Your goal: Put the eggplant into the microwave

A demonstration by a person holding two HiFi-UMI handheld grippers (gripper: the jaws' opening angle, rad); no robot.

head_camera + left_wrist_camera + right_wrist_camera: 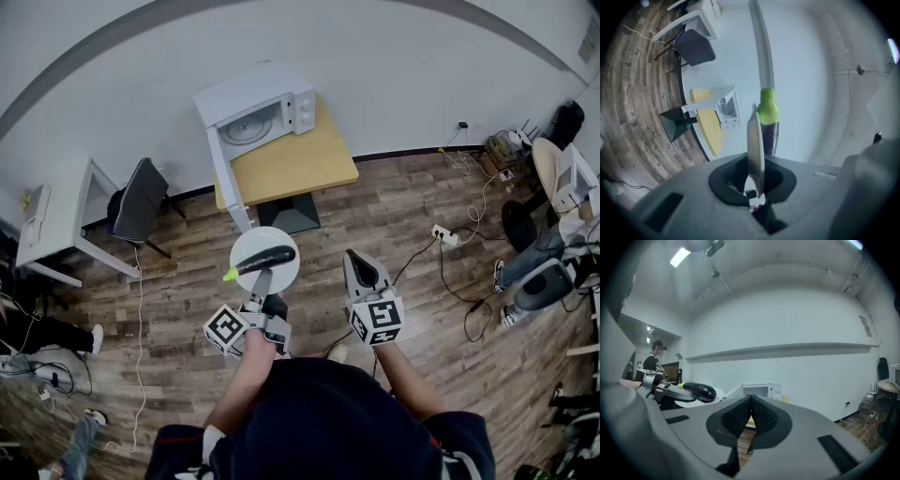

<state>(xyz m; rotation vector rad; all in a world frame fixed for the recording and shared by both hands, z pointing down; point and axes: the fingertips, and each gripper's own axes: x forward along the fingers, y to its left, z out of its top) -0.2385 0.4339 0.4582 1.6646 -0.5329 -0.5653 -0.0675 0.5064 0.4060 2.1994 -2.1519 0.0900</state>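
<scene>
- Our left tool (262,286) is clamped tight on the rim of a white plate (279,274). The eggplant (263,259) lies loose across that plate, with its green stem end at the left edge.
- Our right tool (359,262) has its jaws pressed together with nothing in them. It sits beside the plate without touching it.
- The microwave (255,114) stands ahead on the wooden table (295,167), well apart from us. Its door (228,183) is swung open and the turntable shows inside.
- We judge the step in hand to be carrying the plate across to the open microwave.
- We should carry the plate flat and move smoothly, since the eggplant is rounded and could roll off.
- The grip is at one edge only, so the far side may sag, and a firm, level wrist matters.
- We should come in square to the opening, clear of the door, and set the plate on the turntable before letting go.
</scene>
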